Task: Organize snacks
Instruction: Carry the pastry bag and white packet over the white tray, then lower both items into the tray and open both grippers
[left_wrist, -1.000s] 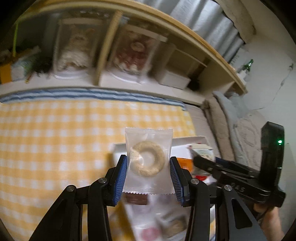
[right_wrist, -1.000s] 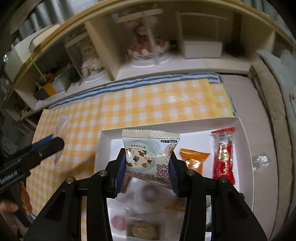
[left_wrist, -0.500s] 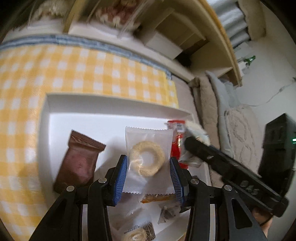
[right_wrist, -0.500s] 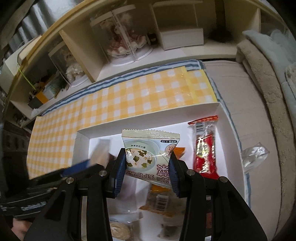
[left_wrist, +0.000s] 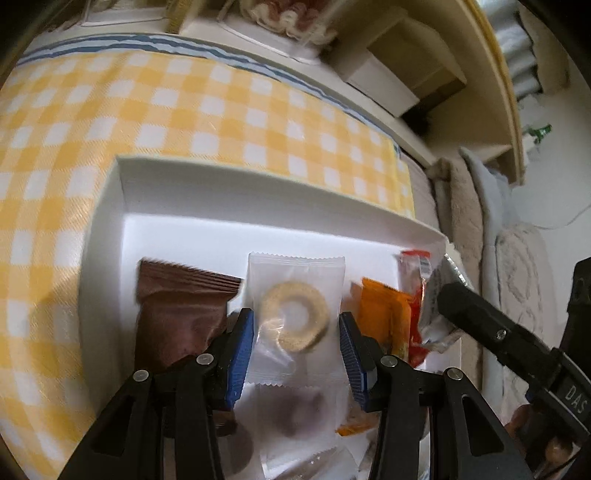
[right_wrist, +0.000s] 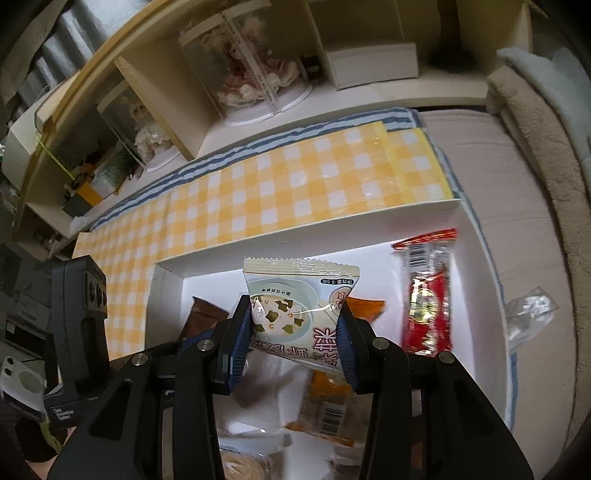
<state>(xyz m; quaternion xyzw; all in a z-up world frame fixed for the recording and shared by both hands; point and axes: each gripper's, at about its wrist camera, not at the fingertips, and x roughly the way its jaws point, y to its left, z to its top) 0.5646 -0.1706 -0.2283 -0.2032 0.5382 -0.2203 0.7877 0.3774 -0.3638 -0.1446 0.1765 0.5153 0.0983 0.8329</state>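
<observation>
Snacks lie in a white tray (left_wrist: 110, 206) on a yellow checked cloth (left_wrist: 184, 110): a brown pack (left_wrist: 177, 314), an orange pack (left_wrist: 384, 314), a red pack (right_wrist: 428, 306). The left gripper (left_wrist: 297, 326) has its fingers clamped on a clear ring-biscuit pack (left_wrist: 295, 295) over the tray. The right gripper (right_wrist: 295, 332) has its fingers clamped on a soup packet (right_wrist: 299, 299), also above the tray.

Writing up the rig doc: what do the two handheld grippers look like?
Both match. The left gripper and right gripper have black angular finger arms with silver screw heads and ribbed blue pads. The left gripper's body is a black box; the right one's arm bears white lettering. No cables or sleeves visible.
</observation>
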